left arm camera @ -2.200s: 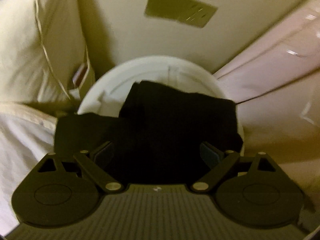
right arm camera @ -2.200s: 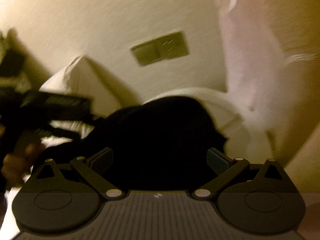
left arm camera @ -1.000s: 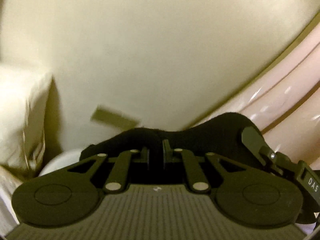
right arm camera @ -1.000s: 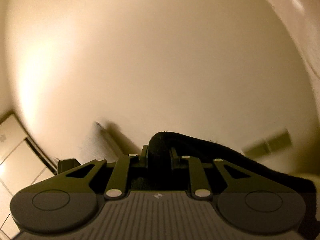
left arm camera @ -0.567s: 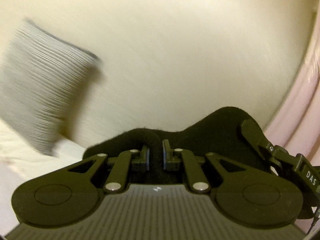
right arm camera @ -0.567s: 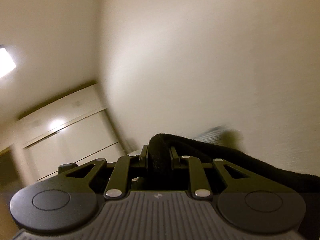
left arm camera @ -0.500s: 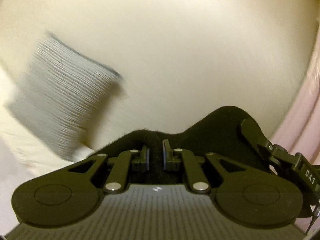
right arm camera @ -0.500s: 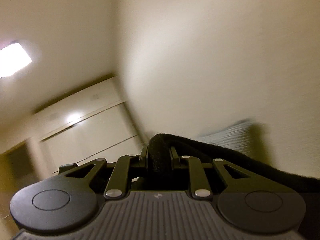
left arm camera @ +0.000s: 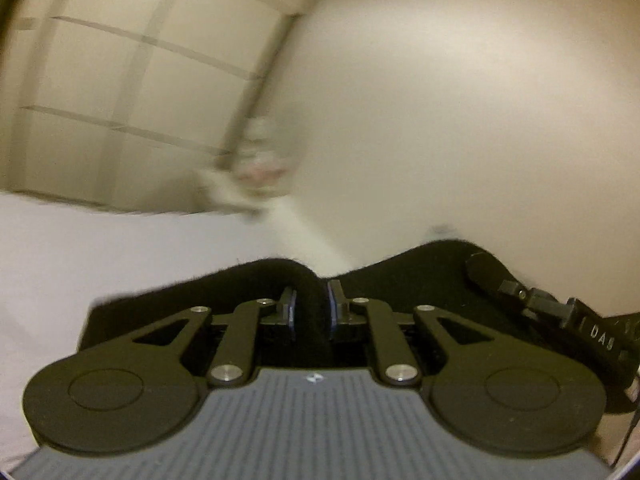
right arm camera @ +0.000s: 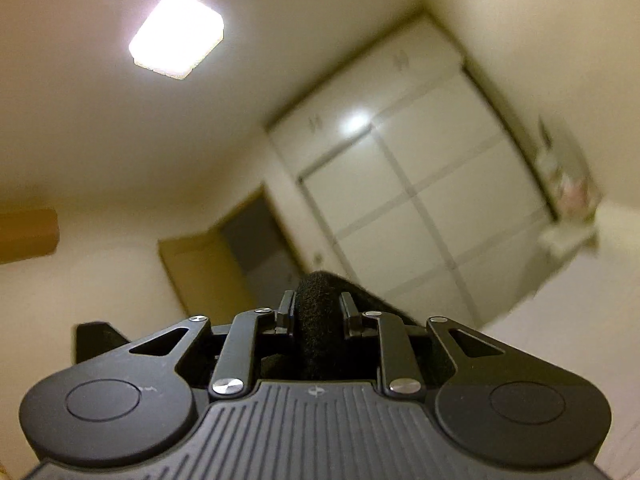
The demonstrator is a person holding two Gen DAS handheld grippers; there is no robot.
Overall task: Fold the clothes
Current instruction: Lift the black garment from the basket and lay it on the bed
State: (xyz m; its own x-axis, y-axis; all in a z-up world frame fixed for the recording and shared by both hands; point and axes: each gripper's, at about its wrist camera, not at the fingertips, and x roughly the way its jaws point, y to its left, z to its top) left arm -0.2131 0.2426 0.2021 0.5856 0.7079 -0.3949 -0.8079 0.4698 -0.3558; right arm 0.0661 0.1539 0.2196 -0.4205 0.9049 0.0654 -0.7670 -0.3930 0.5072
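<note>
Left wrist view shows one black garment [left arm camera: 400, 276] and two grippers: the left gripper [left arm camera: 311, 307] in the foreground, and part of the right one at the lower right edge, lettered "DAS". The left gripper's two fingers are drawn nearly together, pinching a thick fold of the garment between their blue pads [left arm camera: 291, 312]. From that pinch the cloth runs out to both sides, its upper edge sagging to the left and rising to the right, where it meets the other tool. Behind it lie a pale wall [left arm camera: 460, 100] and one blurred wardrobe [left arm camera: 120, 80] with panelled doors.

Right wrist view shows the right gripper [right arm camera: 316, 314] likewise closed to a narrow gap, clamping a rolled bunch of the same black garment [right arm camera: 318, 316], which bulges up above the fingertips and trails off to the lower right. Above it are one lit square ceiling lamp [right arm camera: 176, 36], the wardrobe [right arm camera: 420, 200] and one dark doorway [right arm camera: 256, 240].
</note>
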